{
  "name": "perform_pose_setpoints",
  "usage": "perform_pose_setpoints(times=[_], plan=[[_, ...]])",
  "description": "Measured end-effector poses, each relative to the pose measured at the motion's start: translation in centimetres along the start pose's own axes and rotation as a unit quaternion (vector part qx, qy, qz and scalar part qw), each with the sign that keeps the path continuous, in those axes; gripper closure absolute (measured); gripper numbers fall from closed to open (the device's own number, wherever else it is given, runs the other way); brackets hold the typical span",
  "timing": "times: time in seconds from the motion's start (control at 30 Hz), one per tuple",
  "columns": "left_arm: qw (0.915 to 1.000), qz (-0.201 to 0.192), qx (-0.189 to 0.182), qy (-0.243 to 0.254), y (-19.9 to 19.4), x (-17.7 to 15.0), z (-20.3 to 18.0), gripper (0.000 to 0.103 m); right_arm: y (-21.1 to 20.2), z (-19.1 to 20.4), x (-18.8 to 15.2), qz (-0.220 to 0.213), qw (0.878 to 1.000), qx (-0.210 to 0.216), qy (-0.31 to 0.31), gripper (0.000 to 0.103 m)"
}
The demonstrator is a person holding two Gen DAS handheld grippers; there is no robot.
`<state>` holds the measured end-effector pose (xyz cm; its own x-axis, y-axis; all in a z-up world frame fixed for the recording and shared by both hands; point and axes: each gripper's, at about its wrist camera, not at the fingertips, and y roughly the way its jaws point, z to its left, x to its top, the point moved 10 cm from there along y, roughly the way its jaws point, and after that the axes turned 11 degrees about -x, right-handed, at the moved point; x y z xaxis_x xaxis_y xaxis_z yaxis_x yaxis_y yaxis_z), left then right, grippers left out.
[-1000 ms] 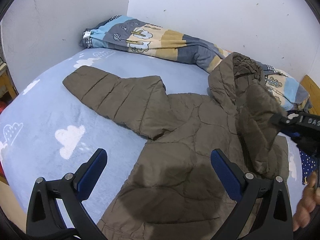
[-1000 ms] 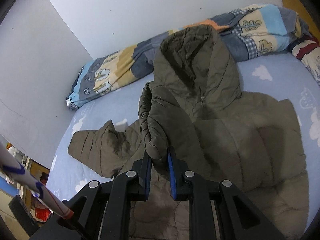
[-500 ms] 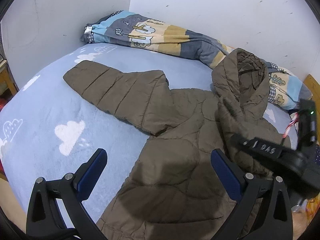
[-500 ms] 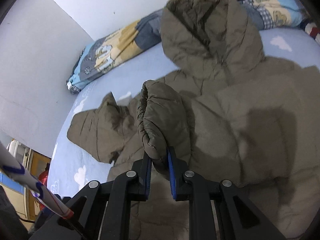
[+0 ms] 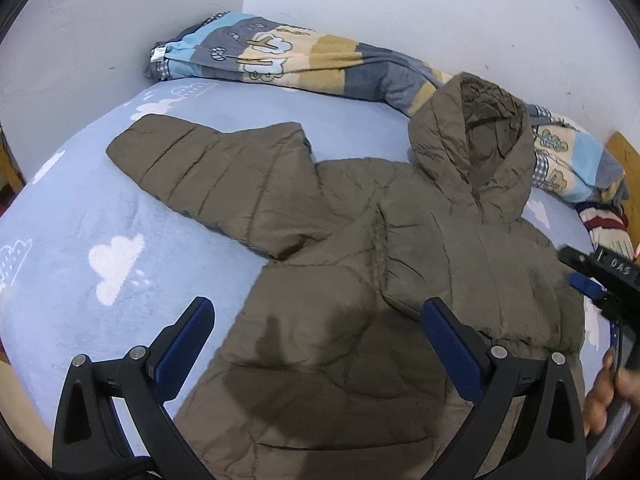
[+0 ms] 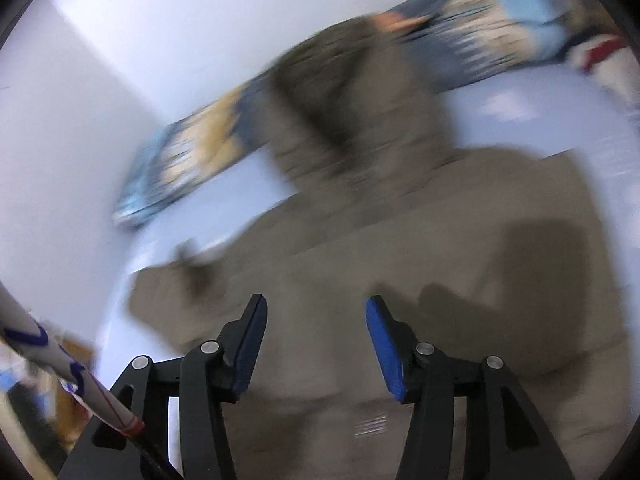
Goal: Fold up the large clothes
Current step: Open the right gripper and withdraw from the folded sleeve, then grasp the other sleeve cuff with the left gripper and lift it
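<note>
Olive-brown quilted hooded puffer jacket (image 5: 360,280) is spread flat on the blue cloud-print bedsheet (image 5: 100,220), one sleeve already folded across its chest. Left gripper (image 5: 316,340) is held spread above its hem; right gripper (image 6: 316,344), jaws just opened, is empty over the jacket's body. Judged light, soft, springy and slippery; best pinched at the outstretched sleeve's cuff.

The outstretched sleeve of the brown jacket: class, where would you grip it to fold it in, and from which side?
Probably at the cuff end of the outstretched sleeve, coming from the open blue sheet side. It lies flat and free there, away from the jacket body, and the left gripper is open nearby.
</note>
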<state>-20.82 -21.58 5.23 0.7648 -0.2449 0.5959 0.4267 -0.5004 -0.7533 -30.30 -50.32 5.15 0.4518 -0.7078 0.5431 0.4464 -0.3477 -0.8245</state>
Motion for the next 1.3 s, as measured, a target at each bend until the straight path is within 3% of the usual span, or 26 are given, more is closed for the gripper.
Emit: perform_pose_setpoints(times=[0.1, 0.23, 0.3, 0.43, 0.53, 0.6, 0.7, 0.83, 0.93, 1.07, 1.17, 1.23, 1.3], plan=[[0.9999, 0.003, 0.007, 0.013, 0.5, -0.2, -0.7, 0.000, 2.0, -6.1, 0.5, 0.005, 0.996, -0.093, 0.005, 0.047], [0.9993, 0.010, 0.021, 0.027, 1.4, -0.5, -1.0, 0.000, 5.7, -10.3, -1.0, 0.053, 0.991, -0.119, 0.023, 0.047], [0.9989, 0.017, 0.027, 0.034, 2.0, -0.6, -1.1, 0.000, 8.0, -10.3, -2.4, 0.083, 0.992, -0.099, 0.014, 0.044], [0.9983, 0.017, 0.038, 0.041, 2.4, -0.5, -0.6, 0.000, 7.3, -9.8, -2.2, 0.080, 0.992, -0.096, -0.008, 0.043], [0.9984, 0.014, 0.043, 0.034, 2.3, 0.2, 0.4, 0.000, 2.9, -9.2, -2.1, 0.046, 0.997, -0.060, -0.001, 0.043], [0.9983, 0.007, 0.047, 0.033, 2.0, 0.8, 1.2, 0.000, -0.9, -8.7, -3.9, 0.031, 0.999, -0.024, -0.003, 0.033], [0.9976, 0.000, 0.060, 0.035, 1.8, 1.9, 3.0, 0.000, -4.2, -9.0, -7.2, 0.008, 1.000, -0.001, -0.003, 0.027], [0.9974, -0.003, 0.072, 0.008, 1.8, 3.6, 7.2, 0.000, -4.1, -7.1, -9.5, 0.031, 0.998, 0.054, -0.005, 0.027], [0.9978, -0.011, 0.057, -0.032, 1.8, 5.1, 10.8, 0.000, -3.5, -6.1, -9.7, 0.026, 0.998, 0.044, -0.045, 0.028], [0.9935, -0.033, 0.048, -0.098, 1.8, 7.5, 17.7, 0.000, -3.6, -5.2, -9.1, 0.030, 0.996, 0.066, -0.045, 0.027], [0.9872, -0.053, 0.045, -0.143, 2.3, 9.1, 22.5, 0.006, -4.0, -4.7, -8.9, 0.022, 0.996, 0.062, -0.065, 0.028], [0.9818, -0.055, 0.037, -0.178, 3.2, 10.3, 26.2, 0.014, -4.1, -4.4, -8.7, 0.020, 0.995, 0.069, -0.069, 0.028], [0.9727, -0.060, 0.011, -0.224, 4.2, 11.2, 29.2, 0.029, -4.0, -4.6, -8.7, 0.023, 0.995, 0.070, -0.067, 0.028]])
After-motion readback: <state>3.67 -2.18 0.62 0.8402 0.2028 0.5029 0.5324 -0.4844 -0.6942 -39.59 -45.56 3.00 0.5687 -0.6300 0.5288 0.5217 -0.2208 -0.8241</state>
